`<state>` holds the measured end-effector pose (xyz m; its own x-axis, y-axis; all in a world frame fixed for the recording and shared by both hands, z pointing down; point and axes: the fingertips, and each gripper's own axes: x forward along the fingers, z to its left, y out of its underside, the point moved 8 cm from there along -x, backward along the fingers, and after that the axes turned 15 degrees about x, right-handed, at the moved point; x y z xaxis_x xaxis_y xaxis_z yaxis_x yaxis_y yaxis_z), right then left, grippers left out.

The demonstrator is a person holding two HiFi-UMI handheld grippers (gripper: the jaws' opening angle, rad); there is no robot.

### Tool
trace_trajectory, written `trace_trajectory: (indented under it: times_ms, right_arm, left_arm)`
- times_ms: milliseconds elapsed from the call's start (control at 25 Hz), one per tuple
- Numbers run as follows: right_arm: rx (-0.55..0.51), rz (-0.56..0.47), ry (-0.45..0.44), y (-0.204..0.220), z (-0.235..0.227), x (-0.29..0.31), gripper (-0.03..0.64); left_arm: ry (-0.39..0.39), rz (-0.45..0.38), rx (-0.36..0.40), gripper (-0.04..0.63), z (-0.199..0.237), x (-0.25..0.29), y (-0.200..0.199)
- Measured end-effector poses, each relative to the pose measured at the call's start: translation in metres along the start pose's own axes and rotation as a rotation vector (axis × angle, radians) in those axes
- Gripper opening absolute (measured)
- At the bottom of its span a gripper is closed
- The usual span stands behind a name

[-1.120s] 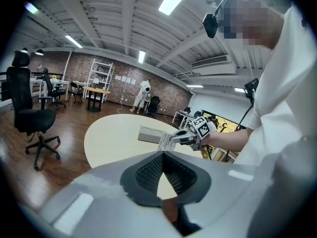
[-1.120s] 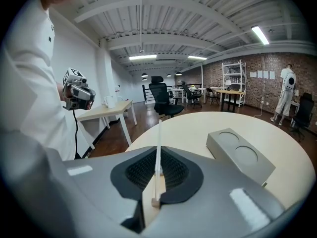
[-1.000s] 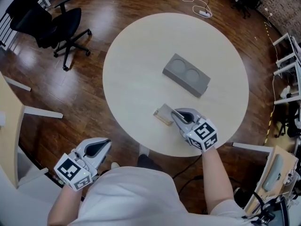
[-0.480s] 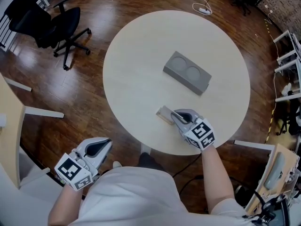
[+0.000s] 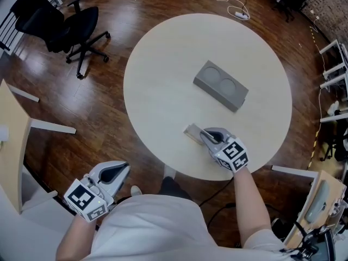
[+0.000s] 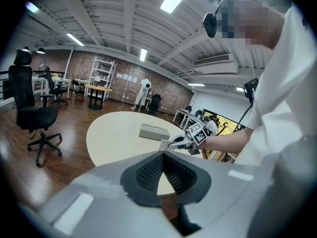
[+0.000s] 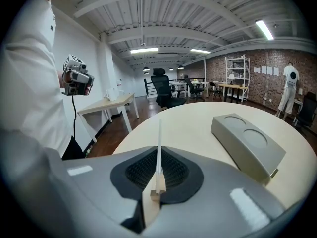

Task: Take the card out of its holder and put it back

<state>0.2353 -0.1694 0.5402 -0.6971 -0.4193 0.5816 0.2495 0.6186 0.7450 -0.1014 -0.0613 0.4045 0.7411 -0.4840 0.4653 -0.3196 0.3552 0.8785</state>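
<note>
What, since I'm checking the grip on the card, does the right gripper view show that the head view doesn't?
Only the right gripper view: the card stands edge-on, pinched between the shut jaws of the right gripper.
Only the head view: that gripper's marker cube, the person's forearm behind it, and a white cable on the floor beyond the table.
Both: the round table, the grey block with two round recesses, and a black office chair.

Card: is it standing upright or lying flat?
Upright. In the right gripper view the card stands on edge, pinched between the fingers.
</note>
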Motion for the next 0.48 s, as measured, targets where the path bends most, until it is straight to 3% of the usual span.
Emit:
trace_trajectory:
  times_ms: [160, 280, 480]
  right_arm:
    - [-0.024, 0.0, 0.051, -0.004, 0.003, -0.002, 0.029]
    - [-0.045, -0.036, 0.123, -0.01, 0.012, -0.009, 0.124]
    - [-0.081, -0.116, 0.282, -0.024, 0.045, -0.036, 0.195]
  left_arm:
    - [0.001, -0.01, 0.014, 0.003, -0.002, -0.007, -0.002]
    - [0.002, -0.022, 0.029, 0.003, -0.005, -0.017, 0.001]
    - [0.026, -0.057, 0.049, 0.003, -0.013, -0.041, 0.013]
